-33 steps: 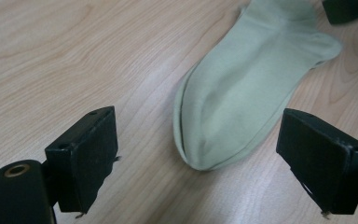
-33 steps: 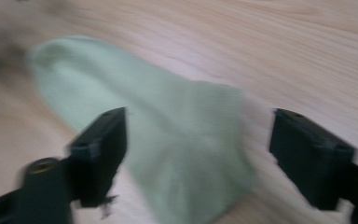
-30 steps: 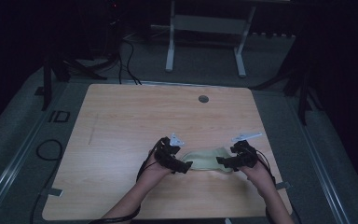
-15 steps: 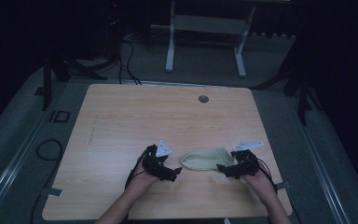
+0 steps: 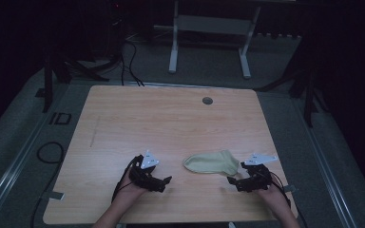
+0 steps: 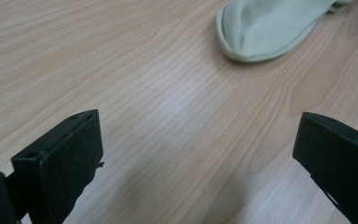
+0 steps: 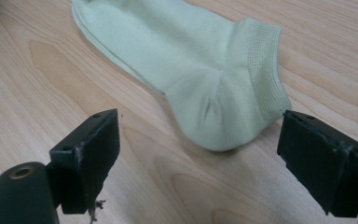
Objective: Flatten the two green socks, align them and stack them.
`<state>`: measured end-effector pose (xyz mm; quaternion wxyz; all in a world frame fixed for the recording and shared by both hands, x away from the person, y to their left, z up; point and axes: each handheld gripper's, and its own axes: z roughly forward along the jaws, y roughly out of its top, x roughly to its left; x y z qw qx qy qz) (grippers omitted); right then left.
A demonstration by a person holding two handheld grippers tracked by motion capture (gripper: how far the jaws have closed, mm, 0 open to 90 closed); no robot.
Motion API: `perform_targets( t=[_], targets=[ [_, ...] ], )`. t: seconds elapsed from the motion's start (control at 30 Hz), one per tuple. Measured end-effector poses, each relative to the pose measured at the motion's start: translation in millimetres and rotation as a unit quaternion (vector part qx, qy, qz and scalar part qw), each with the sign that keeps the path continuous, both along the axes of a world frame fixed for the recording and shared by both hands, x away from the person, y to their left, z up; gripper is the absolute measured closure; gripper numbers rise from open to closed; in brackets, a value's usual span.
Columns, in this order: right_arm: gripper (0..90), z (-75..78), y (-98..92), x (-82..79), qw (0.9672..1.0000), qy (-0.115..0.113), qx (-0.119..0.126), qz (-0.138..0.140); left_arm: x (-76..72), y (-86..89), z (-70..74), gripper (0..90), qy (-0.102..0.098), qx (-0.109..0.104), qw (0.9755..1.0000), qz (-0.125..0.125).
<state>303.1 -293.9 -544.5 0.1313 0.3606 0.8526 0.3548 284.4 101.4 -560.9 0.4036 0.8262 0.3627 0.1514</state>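
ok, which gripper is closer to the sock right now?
The right gripper. Its open jaws sit just off the cuff end of the sock, while the left gripper, also open, has a wider strip of bare table between it and the toe.

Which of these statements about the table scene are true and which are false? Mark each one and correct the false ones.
1. A pale sock lies flat on the wooden table. True.
2. The left gripper is shut on the sock. False: its jaws stand open over bare wood, apart from the sock.
3. The right gripper is open, with the sock's heel and cuff end just ahead of its jaws. True.
4. The sock lies between the two grippers in the high view. True.
5. The sock is rolled into a ball. False: it lies spread out flat.
6. The sock lies at the table's far edge. False: it lies near the person's edge.
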Motion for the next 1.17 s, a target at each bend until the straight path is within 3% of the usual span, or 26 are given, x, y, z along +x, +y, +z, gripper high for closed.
perform_targets(
  t=[0.2, 0.43, 0.53, 0.77, 1.03, 1.17],
  targets=[
    [12.8, -5.5, -3.6, -11.2, 0.9999, -0.012, -0.004, 0.004, -9.4, 17.3, -3.7, 1.4, 0.006, -0.021, 0.9998, 0.004],
    [12.8, -12.7, -11.9, -23.2, 0.9999, -0.005, 0.01, -0.001, -21.5, 35.7, -5.7, 1.4, -0.005, -0.017, 0.9995, 0.026],
    [12.9, -13.9, -13.4, -29.1, 0.9999, -0.01, 0.007, 0.003, -24.9, 40.4, -7.8, 1.4, -0.011, -0.011, 0.9994, 0.032],
    [13.0, -15.6, -18.8, -42.7, 0.9996, -0.028, 0.007, 0.004, -32.5, 49.8, -10.5, 1.4, -0.012, -0.021, 0.9992, 0.034],
    [13.1, -17.6, -22.3, -46.7, 0.9996, -0.026, 0.007, 0.003, -35.8, 58.7, -10.7, 1.4, -0.017, -0.04, 0.9978, 0.051],
    [13.1, -18.5, -23.1, -48.9, 0.9995, -0.029, 0.006, 0.008, -36.5, 59.2, -11.8, 1.4, -0.017, -0.039, 0.9977, 0.053]
  ],
)
